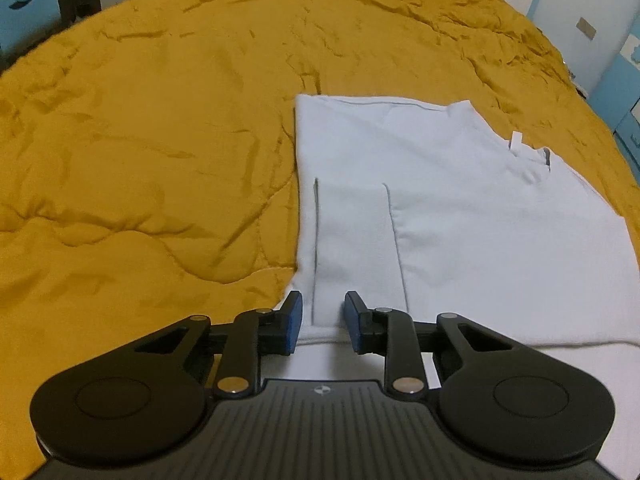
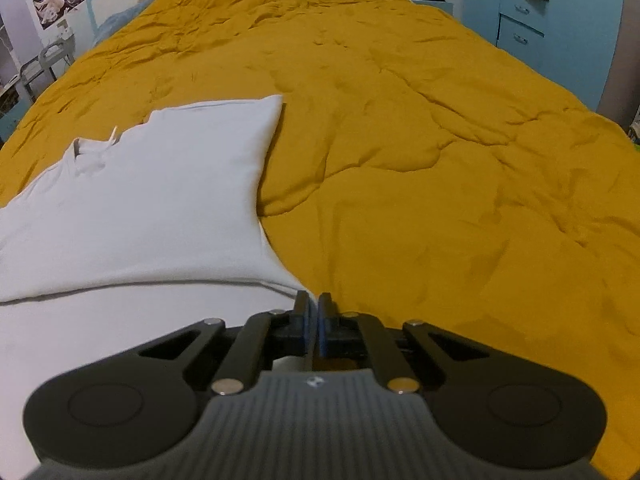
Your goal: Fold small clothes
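Mustard-yellow quilted bedcover [image 1: 140,140] carries the white cotton T-shirt [image 1: 460,208], sleeve folded in. Right gripper [image 2: 316,312] jaws are pressed together on its near corner; left gripper [image 1: 320,312] jaws stand spread astride the near hem. Pinch both corners firmly, then lift evenly to keep the 2 edges aligned.

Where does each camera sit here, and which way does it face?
Left wrist: on the left gripper, angled down at the white shirt's left edge and folded sleeve; fingers apart over the hem.
Right wrist: on the right gripper, angled down at the shirt's right corner; fingers together on the fabric.
Shared: the shirt and yellow quilt.
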`<state>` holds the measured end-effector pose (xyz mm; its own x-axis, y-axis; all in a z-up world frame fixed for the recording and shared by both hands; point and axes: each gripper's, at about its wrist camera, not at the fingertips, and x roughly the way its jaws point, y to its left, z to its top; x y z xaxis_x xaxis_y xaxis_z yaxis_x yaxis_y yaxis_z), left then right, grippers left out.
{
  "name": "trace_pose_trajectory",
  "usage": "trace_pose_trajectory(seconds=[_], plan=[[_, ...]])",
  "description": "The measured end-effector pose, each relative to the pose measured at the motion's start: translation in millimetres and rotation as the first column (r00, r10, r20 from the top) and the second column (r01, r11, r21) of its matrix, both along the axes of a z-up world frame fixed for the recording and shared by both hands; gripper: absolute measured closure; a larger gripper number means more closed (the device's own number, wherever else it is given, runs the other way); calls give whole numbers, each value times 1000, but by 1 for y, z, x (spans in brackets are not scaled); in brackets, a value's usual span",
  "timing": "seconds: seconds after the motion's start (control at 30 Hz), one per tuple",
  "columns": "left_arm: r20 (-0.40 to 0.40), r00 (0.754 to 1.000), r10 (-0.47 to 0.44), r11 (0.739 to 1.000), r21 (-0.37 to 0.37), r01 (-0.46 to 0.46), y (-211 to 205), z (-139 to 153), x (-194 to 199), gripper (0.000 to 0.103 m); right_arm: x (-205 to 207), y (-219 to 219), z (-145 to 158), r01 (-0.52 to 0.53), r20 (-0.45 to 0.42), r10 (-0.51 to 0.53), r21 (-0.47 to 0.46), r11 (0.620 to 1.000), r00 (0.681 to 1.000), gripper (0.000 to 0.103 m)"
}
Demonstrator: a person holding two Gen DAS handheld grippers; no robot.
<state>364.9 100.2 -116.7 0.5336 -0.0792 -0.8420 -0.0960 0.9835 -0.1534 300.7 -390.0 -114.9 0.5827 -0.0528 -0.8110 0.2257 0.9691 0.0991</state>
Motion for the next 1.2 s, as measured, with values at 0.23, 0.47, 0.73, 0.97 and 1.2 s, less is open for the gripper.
trace_pose_trajectory(seconds=[0.23,0.47,0.73,0.97,1.2], plan=[[62,995,-77,996,57,73,-13,36,-29,71,-26,4,39,-43,53,44,-11,999,998,103],[128,970,-204,976,99,193,-37,74,-78,70,-61,19,87,-150,121,152,-25,988,981,103],[167,965,-204,977,92,190,-39,78,-95,68,-87,32,104,-208,157,212,-39,977,965,86],[178,975,-130,991,62,120,-24,58,-70,68,-60,27,78,-184,152,184,-12,983,971,76],[179,979,-98,995,42,92,-14,42,-18,68,4,30,59,-192,144,192,-17,981,971,86]])
